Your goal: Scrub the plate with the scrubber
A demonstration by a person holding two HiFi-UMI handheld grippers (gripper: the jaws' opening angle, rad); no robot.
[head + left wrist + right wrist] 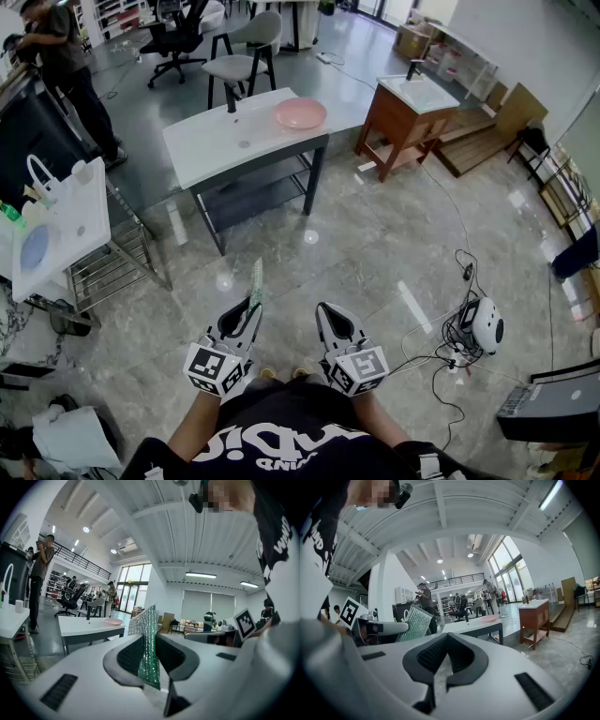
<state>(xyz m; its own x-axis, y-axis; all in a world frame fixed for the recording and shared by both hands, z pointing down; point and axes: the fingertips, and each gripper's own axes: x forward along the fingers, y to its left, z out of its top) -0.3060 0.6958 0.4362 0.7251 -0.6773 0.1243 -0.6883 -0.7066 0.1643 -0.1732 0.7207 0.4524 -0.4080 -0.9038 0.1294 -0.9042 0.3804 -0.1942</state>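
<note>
Green scrubber [256, 279] clamped in left hand-held gripper [251, 305]; right hand-held gripper [326, 311] clenched, empty. Pink plate [300, 113] on white sink surface [216, 141], well apart ahead.

1. Shirt [281, 439], bottom edge of the head view: large white lettering on black, upside down, partly cut by the frame. Big line not legible. The small line beneath it reads roughly "MIND" when turned; uncertain.
2. Shirt, top right of the left gripper view [281, 531]: fragment of white letters, unreadable.
3. Shirt, top left of the right gripper view [318, 531]: same lettering, fragment only, unreadable.
4. Left cube [217, 368] and right cube [360, 368]: square black-and-white code markers on each face; patterns only, no letters or digits.
5. Nothing else legible.
</note>
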